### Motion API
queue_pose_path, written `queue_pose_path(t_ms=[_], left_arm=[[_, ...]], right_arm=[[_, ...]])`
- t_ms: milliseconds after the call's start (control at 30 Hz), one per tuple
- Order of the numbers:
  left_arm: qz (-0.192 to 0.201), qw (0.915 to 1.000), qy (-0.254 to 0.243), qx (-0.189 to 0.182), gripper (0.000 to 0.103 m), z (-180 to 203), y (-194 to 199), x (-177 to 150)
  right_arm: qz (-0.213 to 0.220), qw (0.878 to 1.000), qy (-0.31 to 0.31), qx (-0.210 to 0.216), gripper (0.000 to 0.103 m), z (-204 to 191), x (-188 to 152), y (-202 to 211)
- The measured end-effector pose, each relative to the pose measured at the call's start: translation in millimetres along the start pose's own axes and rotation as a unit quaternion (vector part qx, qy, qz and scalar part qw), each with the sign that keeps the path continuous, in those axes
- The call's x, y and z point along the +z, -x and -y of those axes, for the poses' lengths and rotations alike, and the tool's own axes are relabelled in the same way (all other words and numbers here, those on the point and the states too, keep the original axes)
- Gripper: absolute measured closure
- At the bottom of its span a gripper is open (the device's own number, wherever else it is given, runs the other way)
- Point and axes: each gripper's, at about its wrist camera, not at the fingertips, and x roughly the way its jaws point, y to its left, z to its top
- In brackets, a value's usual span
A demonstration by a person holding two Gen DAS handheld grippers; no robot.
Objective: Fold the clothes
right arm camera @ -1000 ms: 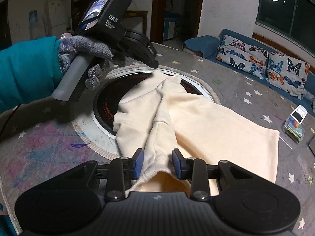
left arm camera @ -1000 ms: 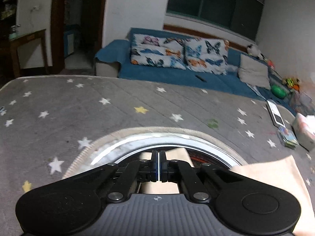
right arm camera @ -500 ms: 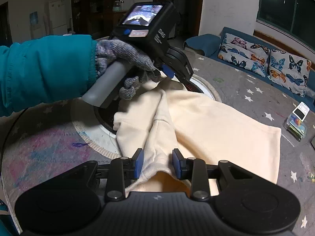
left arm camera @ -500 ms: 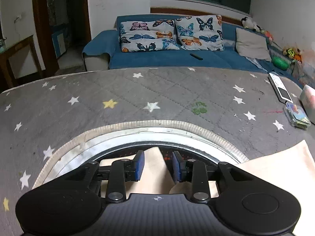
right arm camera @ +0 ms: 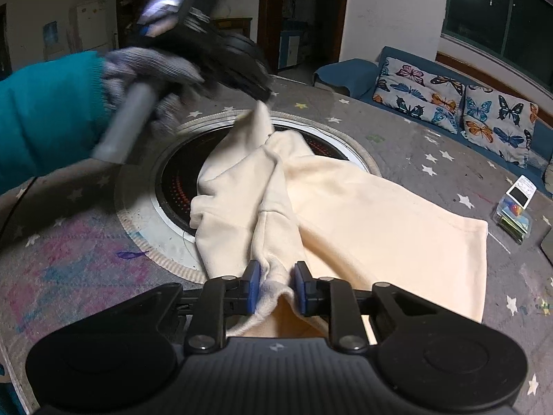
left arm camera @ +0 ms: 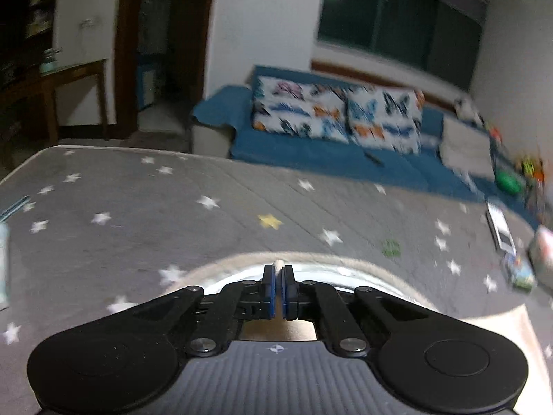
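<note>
A cream garment [right arm camera: 363, 207] lies spread on the grey star-patterned table cover [right arm camera: 414, 145], partly over a round black heater [right arm camera: 179, 173] set in the table. My left gripper [left arm camera: 278, 288] is shut on a far corner of the garment; a bit of cream cloth [left arm camera: 278, 263] pokes out between its tips. In the right wrist view it [right arm camera: 261, 98] lifts that corner above the heater. My right gripper [right arm camera: 275, 288] is open, its pads on either side of a bunched cuff [right arm camera: 273, 269] at the near edge.
A blue sofa [left arm camera: 345, 152] with butterfly cushions [right arm camera: 449, 103] stands beyond the table. A phone [right arm camera: 522, 190] and a small colourful box [right arm camera: 515, 221] lie at the table's right edge. A wooden side table [left arm camera: 69, 79] stands at the left by a doorway.
My left gripper opened, then shut on the garment's far corner and lifts it, moving fast. My right gripper has stayed open around the cuff.
</note>
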Motion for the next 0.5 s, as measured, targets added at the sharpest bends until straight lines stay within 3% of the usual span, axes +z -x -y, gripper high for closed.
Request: queue_pose_path(t_ms=[33,267,333,500], left_arm=[[0.005,1.0000,0.007,0.001,0.100,-6.0,6.0,0.4],[0.037,0.9986,0.035,0.008,0.100,-39.4,44.9,-1.2],[0.046,0.9979,0.043,0.012,0.100,-48.2,53.9,-2.4],[0.061,0.9962,0.060,0.016,0.100,-70.2,73.7,-5.6]], right_arm=[[0.003,1.000,0.004,-0.003,0.077,-2.8,0.2,1.3],[0.001,1.000,0.024,-0.011,0.078,-12.7,-1.5,4.2],[0.005,1.000,0.024,-0.011,0.090,-13.2,-1.4,7.2],[0.023,0.999,0.023,0.000,0.094,-14.6,-0.3,23.6]])
